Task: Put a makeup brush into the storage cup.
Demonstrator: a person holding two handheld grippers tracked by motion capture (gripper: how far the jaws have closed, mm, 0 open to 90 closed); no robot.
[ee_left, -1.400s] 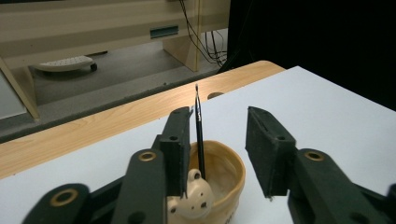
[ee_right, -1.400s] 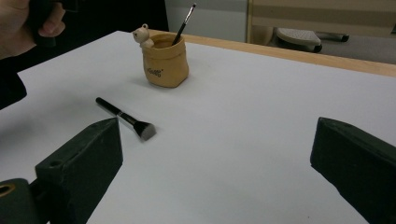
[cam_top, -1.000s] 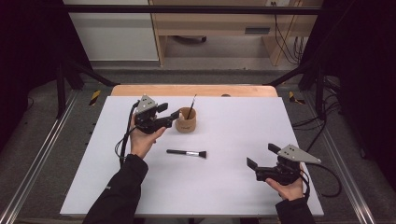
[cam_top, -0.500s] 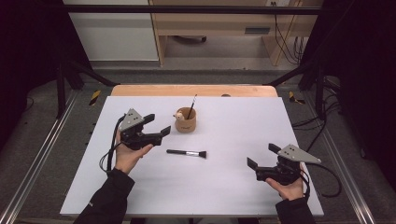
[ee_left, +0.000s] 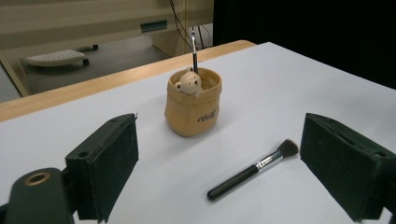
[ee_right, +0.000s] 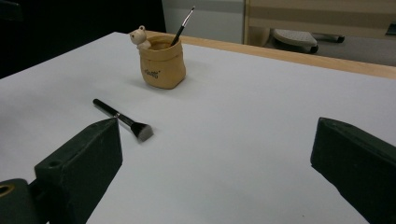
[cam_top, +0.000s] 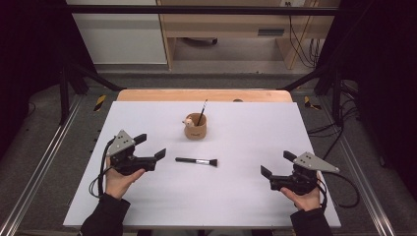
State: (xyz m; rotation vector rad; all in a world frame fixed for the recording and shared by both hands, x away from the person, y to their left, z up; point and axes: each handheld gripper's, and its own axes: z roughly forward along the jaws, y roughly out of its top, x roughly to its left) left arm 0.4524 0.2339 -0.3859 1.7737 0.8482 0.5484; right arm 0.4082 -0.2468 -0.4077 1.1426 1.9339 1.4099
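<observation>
Left gripper (cam_top: 150, 147) was held low over the counter (cam_top: 246, 206), fingers (ee_left: 105, 163) spread wide and empty. Right gripper (cam_top: 276, 164) was likewise parted, nothing held, resting well apart near the counter's other side.

Makeup brush (cam_top: 196, 161) was noted lying flat just ahead of the left fingers, handle end nearest them, bristle head pointing away. In the left gripper view it lay between the two fingers' lines, slightly toward the right one. Beyond it stood the tan pot (cam_top: 195, 127) (small bear figure on its rim), a thin brush (cam_top: 202, 112) already leaning inside.

Step judged: brush likely to be picked up and potted. The grip would best be taken across the handle's middle, fingers lowered square to the counter so the round handle is not rolled aside.

Against the earlier frames: the left gripper was drawn back from beside the pot toward the person. Right gripper unchanged.
</observation>
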